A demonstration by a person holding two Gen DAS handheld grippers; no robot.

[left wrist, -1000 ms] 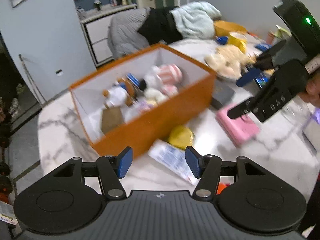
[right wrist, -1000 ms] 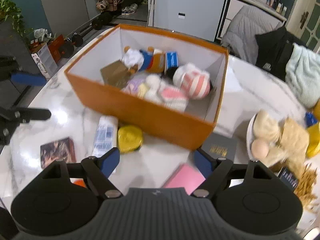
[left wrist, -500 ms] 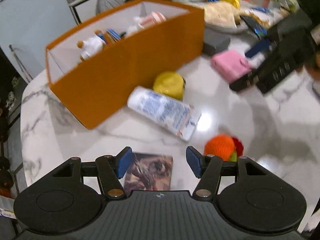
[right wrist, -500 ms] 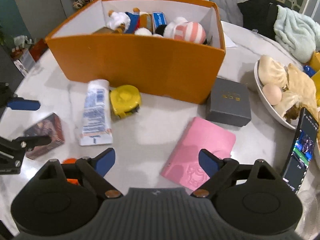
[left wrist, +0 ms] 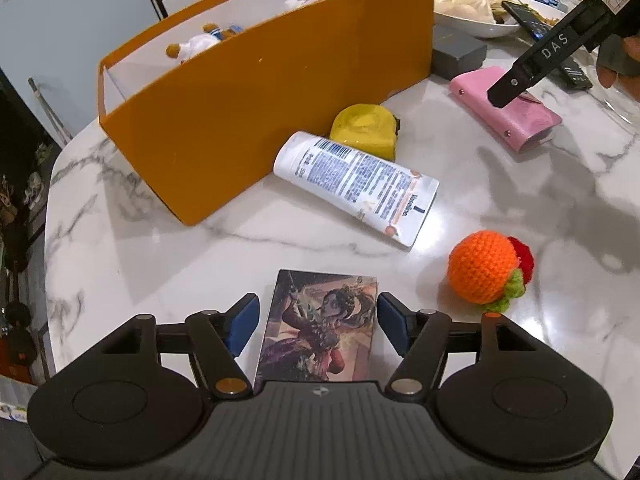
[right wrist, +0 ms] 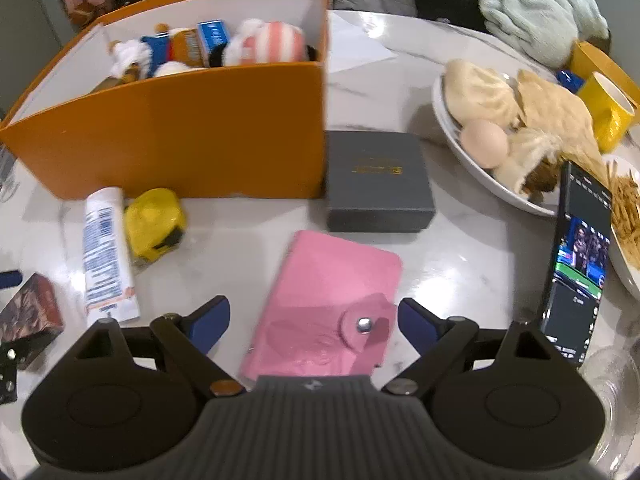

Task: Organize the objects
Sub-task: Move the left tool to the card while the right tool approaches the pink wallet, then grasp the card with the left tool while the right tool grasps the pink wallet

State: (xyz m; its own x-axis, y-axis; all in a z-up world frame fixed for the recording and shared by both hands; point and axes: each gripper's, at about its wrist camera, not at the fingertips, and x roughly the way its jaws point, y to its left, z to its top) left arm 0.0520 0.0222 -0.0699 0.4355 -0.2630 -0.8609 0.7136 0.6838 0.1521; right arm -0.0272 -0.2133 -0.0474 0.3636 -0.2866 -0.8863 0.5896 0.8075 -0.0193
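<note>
An orange box [left wrist: 260, 92] [right wrist: 192, 136] holding several toys stands on the marble table [left wrist: 520, 208]. In the left wrist view a picture card box [left wrist: 320, 324] lies flat between the blue pads of my left gripper [left wrist: 318, 318], whose jaws are opening and stand clear of its sides. A pink wallet [right wrist: 332, 300] [left wrist: 508, 108] lies between the wide-open jaws of my right gripper [right wrist: 314, 320], untouched. The right gripper's finger [left wrist: 532, 68] hangs over the wallet in the left wrist view.
A white lotion tube [left wrist: 356, 184] [right wrist: 106, 252], a yellow tape measure [left wrist: 366, 128] [right wrist: 154, 220], a crocheted orange ball [left wrist: 486, 266] and a grey box [right wrist: 376, 180] lie near the orange box. A food plate [right wrist: 472, 160], a phone [right wrist: 576, 264] and a yellow mug [right wrist: 606, 110] sit right.
Both grippers have come down toward the table. The card box now sits between the left pads, which have spread; the pink wallet has come between the right jaws.
</note>
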